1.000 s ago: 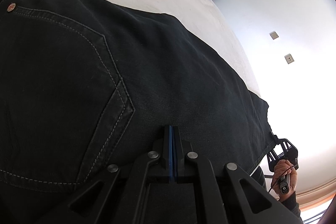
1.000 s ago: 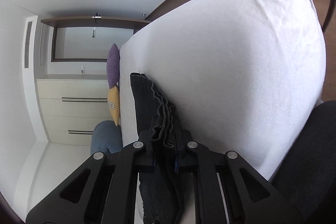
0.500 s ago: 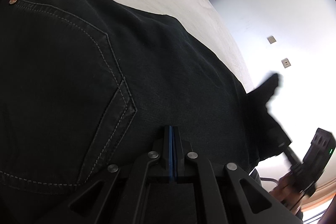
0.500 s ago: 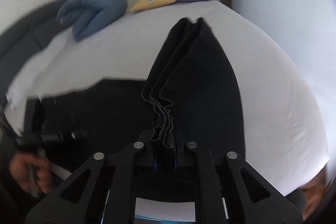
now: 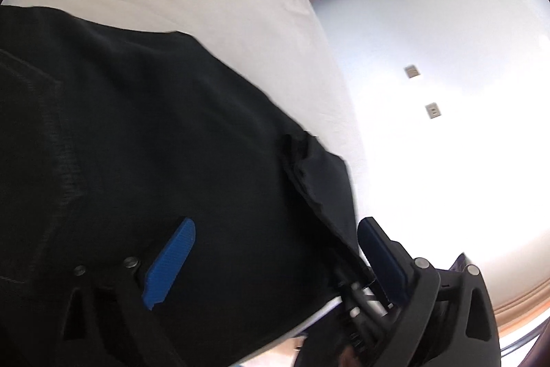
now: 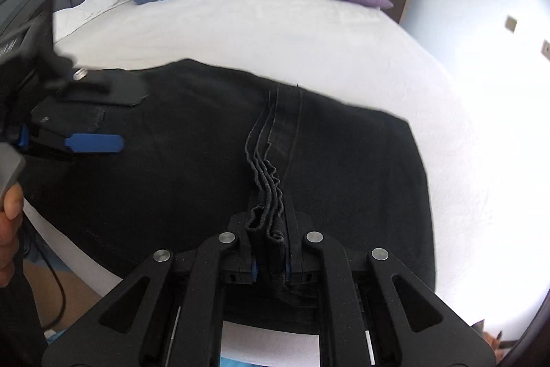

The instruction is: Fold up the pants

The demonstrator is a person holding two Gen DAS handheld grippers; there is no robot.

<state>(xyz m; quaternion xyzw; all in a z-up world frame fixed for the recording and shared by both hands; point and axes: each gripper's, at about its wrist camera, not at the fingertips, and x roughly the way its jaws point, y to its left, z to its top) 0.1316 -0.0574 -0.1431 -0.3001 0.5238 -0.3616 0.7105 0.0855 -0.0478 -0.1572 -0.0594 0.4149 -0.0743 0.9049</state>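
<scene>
White bed sheet (image 6: 275, 33) carries the black denim pants (image 6: 189, 143), folded over and lying flat on it. Right tongs (image 6: 270, 229) are clenched on the bunched hems of the pants. Left tongs (image 5: 275, 250) are opening above the cloth, their blue pads (image 5: 170, 263) not pressing it
</scene>
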